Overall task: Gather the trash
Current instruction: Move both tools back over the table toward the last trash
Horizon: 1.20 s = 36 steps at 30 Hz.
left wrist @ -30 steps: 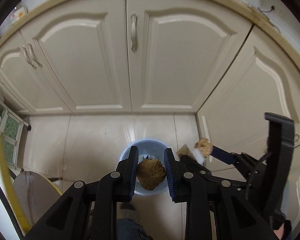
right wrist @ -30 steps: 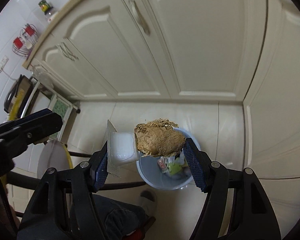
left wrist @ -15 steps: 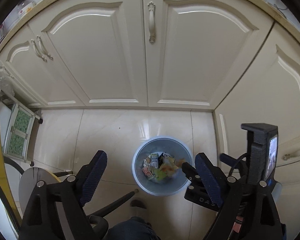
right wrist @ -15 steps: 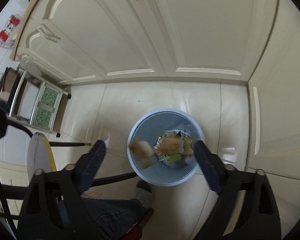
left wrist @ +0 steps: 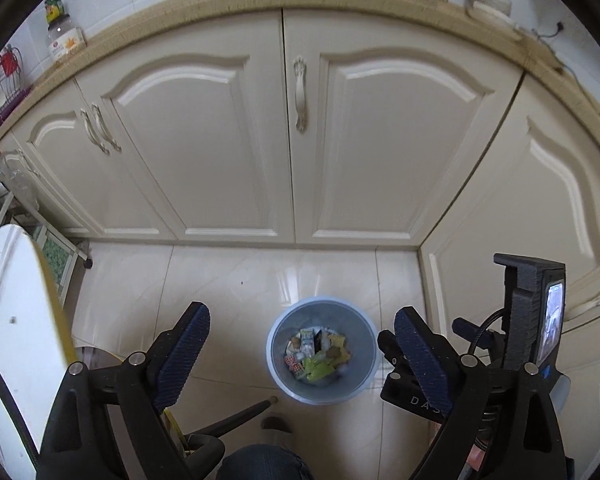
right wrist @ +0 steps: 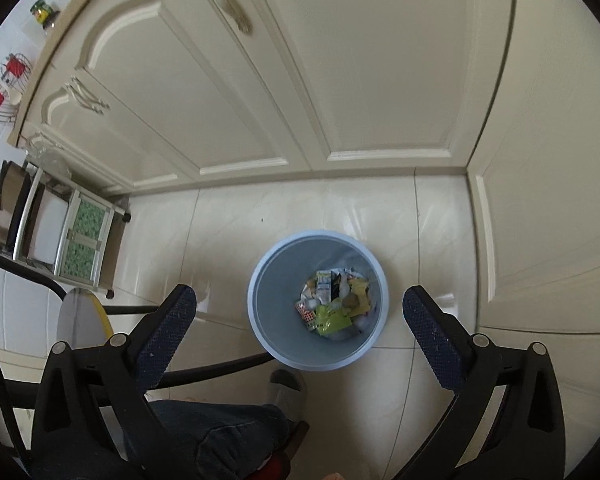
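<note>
A pale blue round bin [left wrist: 284,376] stands on the tiled floor below me, also in the right wrist view [right wrist: 260,320]. Mixed trash [left wrist: 318,354] lies at its bottom: wrappers, a green packet, brown lumps; it shows in the right wrist view too [right wrist: 334,302]. My left gripper [left wrist: 302,320] is open and empty, high above the bin. My right gripper [right wrist: 300,300] is open and empty, also above the bin. The right gripper's body with its small screen [left wrist: 540,320] stands at the right of the left wrist view.
Cream cabinet doors [left wrist: 292,140] run behind the bin and along the right [right wrist: 540,160]. A metal rack with green panels [right wrist: 80,240] stands at left. A round white table with a yellow edge [left wrist: 16,320] and a black chair leg [right wrist: 220,368] are near. My foot [right wrist: 288,384] is beside the bin.
Both grippers opened and let go of brown lumps and a white packet, which fell into the bin. Both grippers have since risen higher above it.
</note>
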Each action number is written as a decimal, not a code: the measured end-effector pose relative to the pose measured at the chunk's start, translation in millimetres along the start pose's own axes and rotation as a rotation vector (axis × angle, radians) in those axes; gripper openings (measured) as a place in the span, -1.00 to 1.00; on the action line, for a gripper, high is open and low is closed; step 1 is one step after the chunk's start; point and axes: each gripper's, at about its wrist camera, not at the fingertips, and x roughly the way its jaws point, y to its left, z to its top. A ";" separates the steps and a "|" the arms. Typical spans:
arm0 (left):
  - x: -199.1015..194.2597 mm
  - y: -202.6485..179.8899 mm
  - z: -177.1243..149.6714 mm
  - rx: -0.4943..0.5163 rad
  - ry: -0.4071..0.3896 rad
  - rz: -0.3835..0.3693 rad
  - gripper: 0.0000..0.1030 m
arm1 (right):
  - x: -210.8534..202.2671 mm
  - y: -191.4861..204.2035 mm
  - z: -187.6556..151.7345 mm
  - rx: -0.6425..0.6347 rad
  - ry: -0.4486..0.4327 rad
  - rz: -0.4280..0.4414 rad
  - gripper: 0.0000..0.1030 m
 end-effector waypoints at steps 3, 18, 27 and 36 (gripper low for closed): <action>-30.5 11.7 -11.3 -0.014 -0.046 -0.012 0.82 | -20.9 7.5 2.4 -0.005 -0.034 -0.003 1.00; -232.0 93.6 -107.2 -0.097 -0.276 0.021 0.98 | -162.2 115.4 -9.2 -0.131 -0.266 0.018 1.00; -349.3 160.9 -197.6 -0.210 -0.406 0.084 0.98 | -219.5 213.8 -34.6 -0.266 -0.366 0.075 1.00; -417.6 221.5 -296.2 -0.357 -0.466 0.159 0.98 | -253.2 302.8 -71.6 -0.413 -0.429 0.148 1.00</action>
